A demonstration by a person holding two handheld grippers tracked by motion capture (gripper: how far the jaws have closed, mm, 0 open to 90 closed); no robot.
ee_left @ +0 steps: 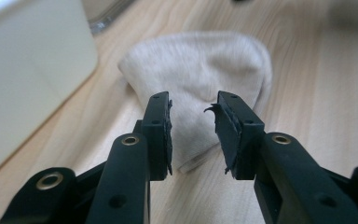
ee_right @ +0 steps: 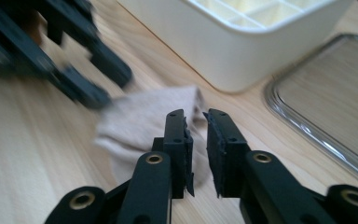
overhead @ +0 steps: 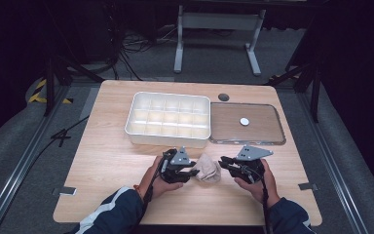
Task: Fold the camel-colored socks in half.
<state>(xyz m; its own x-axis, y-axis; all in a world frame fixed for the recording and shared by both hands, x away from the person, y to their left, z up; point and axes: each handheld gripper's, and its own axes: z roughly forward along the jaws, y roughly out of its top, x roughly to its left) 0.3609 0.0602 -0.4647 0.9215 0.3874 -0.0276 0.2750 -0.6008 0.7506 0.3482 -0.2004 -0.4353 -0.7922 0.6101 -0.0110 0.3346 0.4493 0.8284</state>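
Item: beige folded cloth [overhead: 208, 169], lying flat on the wooden surface [overhead: 107, 156], between the two sets of fingers.

Left gripper [ee_left: 193, 128]: fingers [ee_left: 161, 130] part open, a clear gap between the pads, nothing pinched. Cloth lies just beyond and below the fingertips, its near edge under the gap.

Right gripper [ee_right: 196, 140]: fingers [ee_right: 220, 144] nearly together, a narrow gap left, nothing clamped. Cloth lies just beyond and to the left of the fingertips, on the surface below them.

White compartment tray [overhead: 168, 119]: beyond both sets of fingers, well apart from the cloth.

Clear lid [overhead: 246, 124]: flat on the surface, just beside the tray, beyond the right fingers.

Left gripper also seen blurred in the right gripper view, at the cloth's far edge.
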